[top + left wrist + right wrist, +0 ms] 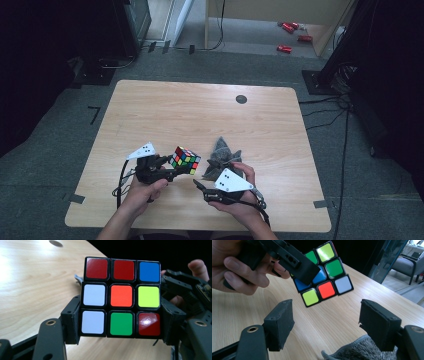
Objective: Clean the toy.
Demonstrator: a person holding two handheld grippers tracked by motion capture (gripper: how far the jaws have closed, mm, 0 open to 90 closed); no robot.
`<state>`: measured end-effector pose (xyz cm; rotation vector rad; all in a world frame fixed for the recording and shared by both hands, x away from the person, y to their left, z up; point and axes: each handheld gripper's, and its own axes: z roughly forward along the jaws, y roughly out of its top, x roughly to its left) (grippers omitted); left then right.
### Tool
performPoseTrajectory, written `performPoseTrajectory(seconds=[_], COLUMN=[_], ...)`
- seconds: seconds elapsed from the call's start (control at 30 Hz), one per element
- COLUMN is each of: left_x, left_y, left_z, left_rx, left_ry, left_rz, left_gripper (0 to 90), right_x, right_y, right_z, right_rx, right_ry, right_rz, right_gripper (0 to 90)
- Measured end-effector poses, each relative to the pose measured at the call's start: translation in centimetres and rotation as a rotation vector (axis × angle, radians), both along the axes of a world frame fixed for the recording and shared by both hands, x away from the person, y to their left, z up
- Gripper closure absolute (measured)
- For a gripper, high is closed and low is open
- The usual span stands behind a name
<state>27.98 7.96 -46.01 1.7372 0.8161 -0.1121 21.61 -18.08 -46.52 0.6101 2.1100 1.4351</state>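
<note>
Rubik's cube point(185, 160) clamped between jaws of left gripper point(176, 170), held above the wooden table point(165, 110). Right gripper point(199, 184) spread wide, empty, just beside the cube, over a grey cloth point(220, 157).

Glossy plastic cube point(121, 296), fuzzy grey cloth point(220, 159), and a smooth, matt wooden table point(200, 110).

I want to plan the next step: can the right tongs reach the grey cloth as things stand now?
Probably yes. The right tongs stand open and hold nothing, and the grey cloth lies on the table just under them. The cube, clamped in the left tongs, hangs clear of that path.
</note>
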Motion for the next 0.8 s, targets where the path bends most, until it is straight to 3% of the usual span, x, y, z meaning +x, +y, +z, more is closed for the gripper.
performPoseTrajectory(seconds=[0.4, 0.63, 0.8], left_x=[-0.4, -0.4, -0.3], left_y=[-1.4, -1.9, -1.8], left_z=[-0.1, -0.2, -0.2], left_rx=[0.039, 0.055, 0.055], left_ry=[0.035, 0.059, 0.076], left_rz=[-0.067, -0.069, -0.055], left_gripper=[34.2, 34.2, 34.1], right_x=[-0.1, -0.4, -0.5], right_y=[0.6, 1.3, 1.3], right_z=[-0.4, -0.8, -0.9], right_rx=[-0.047, -0.106, -0.104], right_ry=[-0.034, -0.075, -0.077], right_rz=[-0.012, -0.020, -0.023], right_gripper=[25.2, 28.9, 32.4])
